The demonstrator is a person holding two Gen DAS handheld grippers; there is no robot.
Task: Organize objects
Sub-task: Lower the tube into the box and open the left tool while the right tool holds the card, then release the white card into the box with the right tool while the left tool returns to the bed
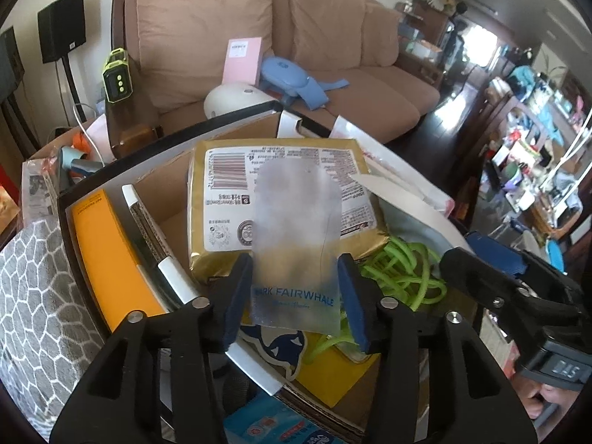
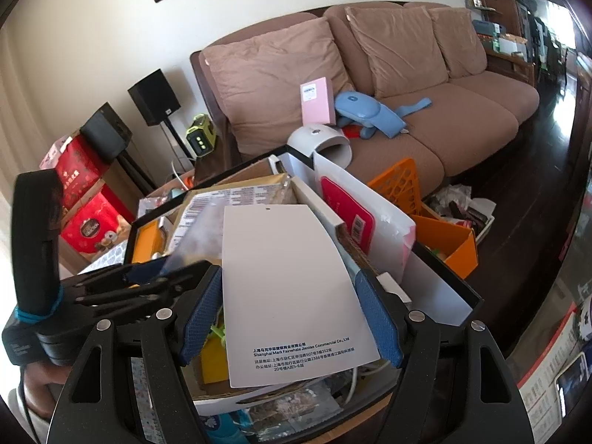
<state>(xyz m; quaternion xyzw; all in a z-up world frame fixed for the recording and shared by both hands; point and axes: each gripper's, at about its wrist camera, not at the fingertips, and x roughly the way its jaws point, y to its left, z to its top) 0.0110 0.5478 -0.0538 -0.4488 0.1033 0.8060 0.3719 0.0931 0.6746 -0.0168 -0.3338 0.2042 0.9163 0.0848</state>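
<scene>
Clutter fills the cardboard box (image 1: 166,185) unsorted: gold packet (image 1: 222,199), green cord (image 1: 403,270), orange folder (image 1: 107,259). Left gripper (image 1: 296,296) pinches a frosted sleeve (image 1: 296,236) above it; right gripper (image 2: 292,318) grips a white card (image 2: 288,281). Most sorting seems left

A home living room: brown sofa (image 2: 370,85), speakers (image 2: 153,98), cluttered shelves (image 1: 525,155)

Packet (image 1: 285,199) in box (image 1: 162,185), cord (image 1: 403,270) right, sofa (image 1: 296,37) behind
</scene>
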